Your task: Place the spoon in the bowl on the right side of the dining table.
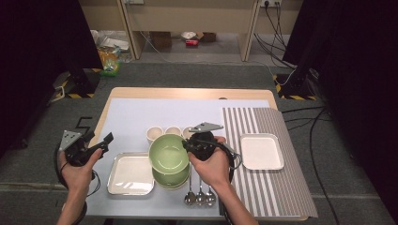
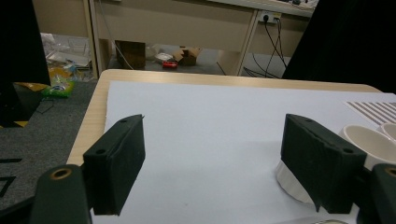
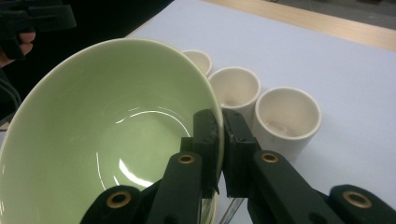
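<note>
Right gripper view: the right gripper (image 3: 222, 154) pinches the green bowl's (image 3: 107, 140) near rim, bowl tilted ahead-left; cups (image 3: 287, 119) beyond. Left gripper (image 2: 219, 168) gapes wide, holding nothing.

Around the work: cups, trays, spoons and mats on the table

Three cream cups (image 1: 172, 131) stand in a row on the pale blue mat (image 1: 141, 115); a metal tray (image 1: 131, 174) lies near its left front, three spoons (image 1: 200, 197) side by side at the front edge. A white square tray (image 1: 261, 151) rests on the striped mat (image 1: 267, 187) to the right. The wooden table (image 1: 187, 93) shows at the far edge.
</note>
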